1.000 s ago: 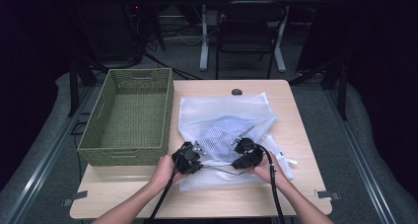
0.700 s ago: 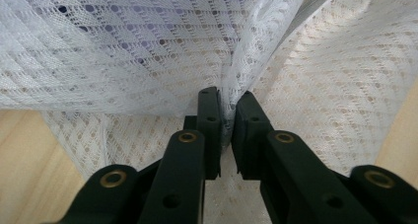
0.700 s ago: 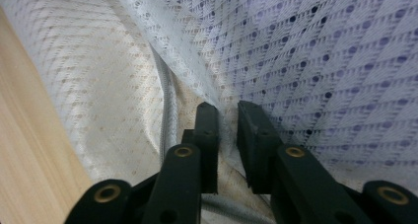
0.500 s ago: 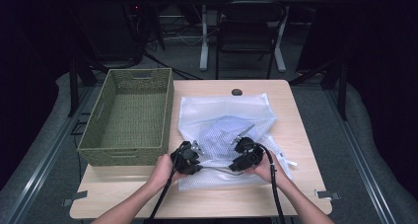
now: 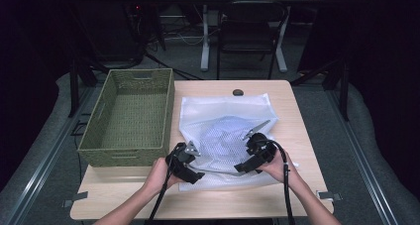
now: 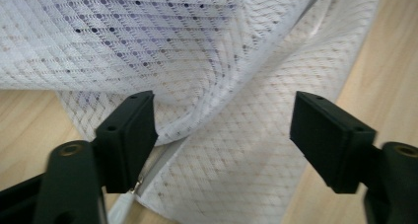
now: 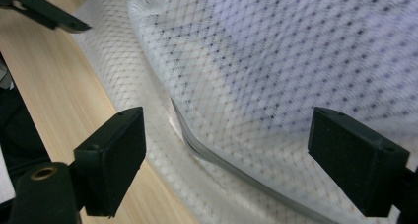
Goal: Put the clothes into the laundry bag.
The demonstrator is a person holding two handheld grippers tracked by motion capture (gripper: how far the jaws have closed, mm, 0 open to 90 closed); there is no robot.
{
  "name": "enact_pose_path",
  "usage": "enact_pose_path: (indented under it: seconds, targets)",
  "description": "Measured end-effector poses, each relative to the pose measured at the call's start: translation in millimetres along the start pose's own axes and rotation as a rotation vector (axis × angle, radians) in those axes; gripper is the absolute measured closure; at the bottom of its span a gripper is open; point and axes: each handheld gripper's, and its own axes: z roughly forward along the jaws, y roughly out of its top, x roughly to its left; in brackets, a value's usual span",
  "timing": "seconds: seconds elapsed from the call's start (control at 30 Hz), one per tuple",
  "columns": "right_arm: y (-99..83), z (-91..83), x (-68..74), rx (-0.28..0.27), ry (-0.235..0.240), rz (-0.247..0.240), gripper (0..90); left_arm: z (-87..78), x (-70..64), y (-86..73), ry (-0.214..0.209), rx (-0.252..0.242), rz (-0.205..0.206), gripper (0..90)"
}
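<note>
While both hover at mesh bag (image 5: 225, 131) near edge | left gripper (image 6: 224, 130) jaws spread wide, empty | right gripper (image 7: 226, 157) jaws spread wide, empty | green basket (image 5: 130, 117) beside bag

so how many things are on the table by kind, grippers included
Mesh laundry bag: 1
Green woven basket: 1
Small dark round object near the far edge: 1
Handheld grippers: 2, left gripper and right gripper, both open over the bag
Total: 5

Both tools, left (image 5: 190, 153) and right (image 5: 252, 143), over white mesh bag (image 5: 223, 116); green basket (image 5: 130, 117) beside bag.
</note>
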Motion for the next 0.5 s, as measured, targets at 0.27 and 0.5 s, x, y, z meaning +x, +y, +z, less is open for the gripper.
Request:
enact_pose_path:
  seconds: [0.27, 0.5]
  targets:
    - [-15.0, -15.9, -0.2, -0.026, -0.073, 0.010, 5.3, -20.0, -3.5, -9.6, 0.028, -0.051, -0.026, 15.9]
    - [-32.2, -29.3, 0.0, -0.044, -0.136, 0.054, 1.2, -41.5, -2.6, -27.1, 0.050, -0.075, -0.053, 14.8]
